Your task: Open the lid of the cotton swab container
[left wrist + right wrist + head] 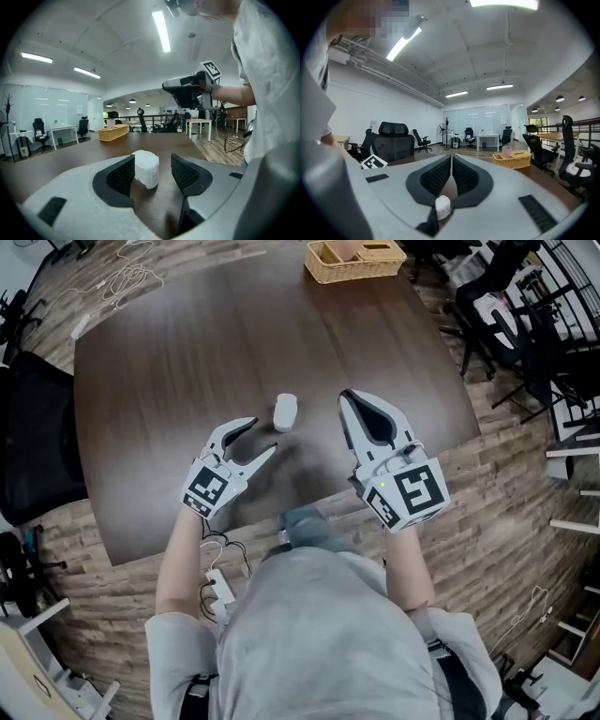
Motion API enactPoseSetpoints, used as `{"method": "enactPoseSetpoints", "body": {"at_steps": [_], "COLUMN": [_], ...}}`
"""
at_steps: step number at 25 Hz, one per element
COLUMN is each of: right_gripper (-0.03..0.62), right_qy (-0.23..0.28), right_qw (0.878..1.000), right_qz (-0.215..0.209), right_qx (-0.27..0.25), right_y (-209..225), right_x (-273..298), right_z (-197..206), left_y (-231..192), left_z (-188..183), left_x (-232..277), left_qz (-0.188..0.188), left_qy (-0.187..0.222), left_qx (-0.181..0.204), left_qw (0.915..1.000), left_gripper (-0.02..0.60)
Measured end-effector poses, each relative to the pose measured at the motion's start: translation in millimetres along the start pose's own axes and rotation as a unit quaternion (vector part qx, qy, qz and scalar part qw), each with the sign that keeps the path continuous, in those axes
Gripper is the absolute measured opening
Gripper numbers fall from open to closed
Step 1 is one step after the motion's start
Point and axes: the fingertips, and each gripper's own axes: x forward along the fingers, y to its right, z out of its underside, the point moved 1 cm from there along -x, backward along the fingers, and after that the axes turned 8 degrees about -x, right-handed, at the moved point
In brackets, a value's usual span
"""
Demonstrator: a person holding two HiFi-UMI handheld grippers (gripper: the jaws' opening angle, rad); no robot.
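The cotton swab container (pixel 285 412) stands well inside the table (pixel 169 362) edges, just beyond the released left gripper (pixel 263 437). To its right, the right gripper (pixel 345 396) is clenched, empty.

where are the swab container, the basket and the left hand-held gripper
swab container (pixel 285 412), head view, middle of its white body
basket (pixel 354 273), head view, its near wall
left hand-held gripper (pixel 263 435), head view, midway between its fingertips
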Motion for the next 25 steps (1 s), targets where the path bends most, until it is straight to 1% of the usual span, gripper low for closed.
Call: {"method": "enactPoseSetpoints", "body": {"at_steps": [3,6,11,17,21,25], "right_gripper": [0.017,0.017,0.017,0.017,0.017,0.017], "right_qy": [-0.01,-0.02,-0.037,-0.054,-0.061,-0.066], "right_qw": [1.0,1.0,0.999,0.999,0.998,0.998], "right_qz": [-0.001,-0.001,-0.001,0.0,-0.001,-0.003], "right_qx": [0.0,-0.001,0.002,0.003,0.005,0.006], "right_y": [7.2,12.3,21.3,30.8,36.3,40.1], "right_x": [8.4,15.8,25.5,31.0,33.0,36.0], "right_z": [7.4,14.7,27.5,41.3,49.0,53.8], "left_y": [-11.2,-20.5,-27.1,-29.2,-30.5,-28.0], "left_z": [17.0,25.7,35.9,42.5,46.5,45.6], "left_x": [14.7,26.0,47.4,64.3,72.8,80.2], "left_qz": [0.017,0.03,0.07,0.121,0.143,0.16], "left_qy": [-0.023,-0.032,-0.049,-0.064,-0.077,-0.074], "left_qx": [0.005,0.013,0.031,0.057,0.069,0.081], "left_qw": [0.9996,0.999,0.9959,0.989,0.9844,0.9809], "left_gripper": [0.234,0.25,0.271,0.284,0.293,0.296]}}
